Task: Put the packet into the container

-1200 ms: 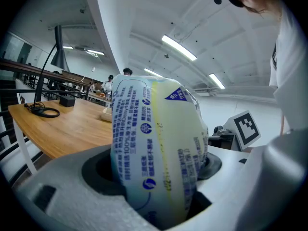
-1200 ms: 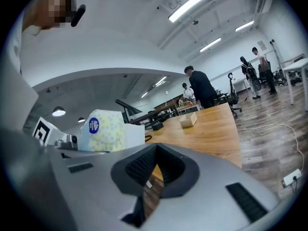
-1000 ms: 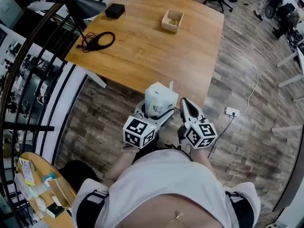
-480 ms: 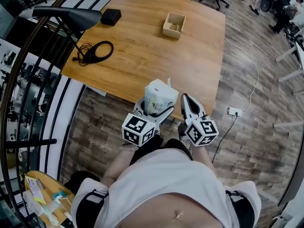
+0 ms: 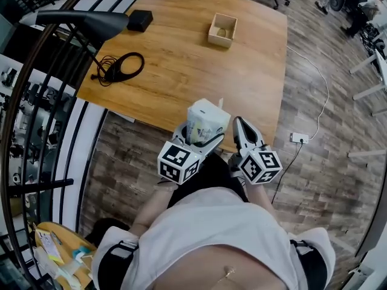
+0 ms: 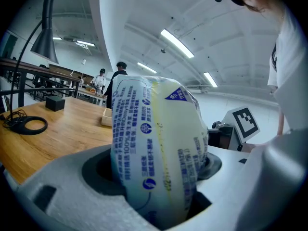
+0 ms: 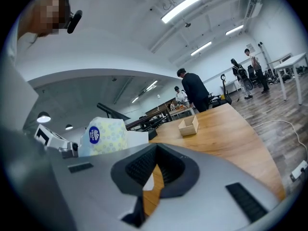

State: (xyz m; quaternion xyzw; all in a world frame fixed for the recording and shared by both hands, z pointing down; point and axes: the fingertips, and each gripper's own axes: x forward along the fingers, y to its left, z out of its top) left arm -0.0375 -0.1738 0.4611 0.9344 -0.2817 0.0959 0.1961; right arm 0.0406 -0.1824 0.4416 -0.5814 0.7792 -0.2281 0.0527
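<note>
**Over the table's near edge: packet gripped on your left, container far across**

Close to your body, your left gripper (image 5: 198, 139) has its fingers clamped on the packet (image 5: 204, 119), a puffy white and pale-yellow pouch with blue print. It stands upright between them, raised over the near edge of the table (image 5: 181, 83). Just beside it, your right gripper (image 5: 239, 125) points the same way. Its fingers are drawn together with only a sliver of table showing between them, and they hold nothing.

Farther out on the table's left side lies a coiled black cable (image 5: 124, 66), under a dark lamp shade (image 5: 84, 22). Across the table, near its far edge, sits the container (image 5: 221, 29), a small open wooden box, well apart from the packet. A small black box (image 5: 139, 20) rests at the far left corner.
</note>
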